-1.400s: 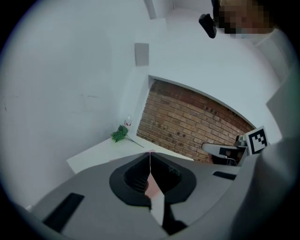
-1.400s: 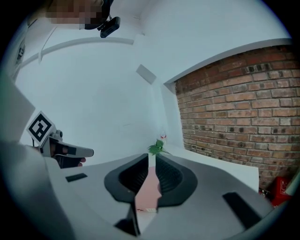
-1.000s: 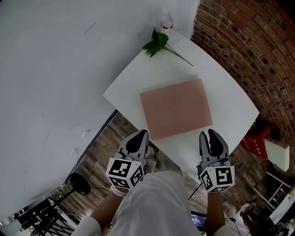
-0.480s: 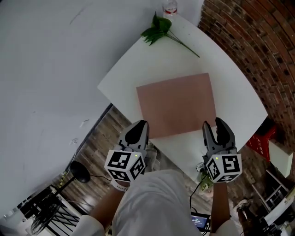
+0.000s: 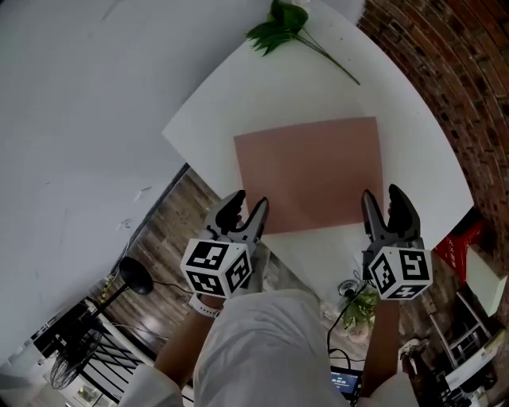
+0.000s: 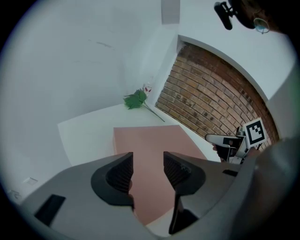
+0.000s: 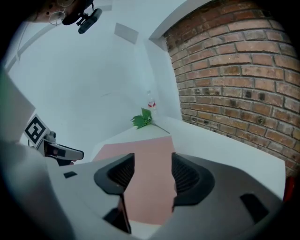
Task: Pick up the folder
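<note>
A pink folder [image 5: 310,175] lies flat on the white table [image 5: 238,99]; it also shows in the left gripper view [image 6: 145,140] and the right gripper view [image 7: 150,159]. My left gripper [image 5: 248,208] hovers at the folder's near left corner, its jaws opening, nothing between them. At the near right corner my right gripper [image 5: 383,199] hangs with jaws opening and also empty. Both stay above the folder without touching it.
A green leafy sprig [image 5: 282,24] lies at the table's far end, beside a small bottle [image 6: 148,89]. A brick wall [image 5: 461,71] runs along the right. Below the table's near edge are wooden floor [image 5: 171,238], a red crate [image 5: 461,242] and a small plant [image 5: 359,306].
Both grippers have come down and forward to the folder's near edge. The left jaws, shut before, now stand apart; the right jaws have widened.
</note>
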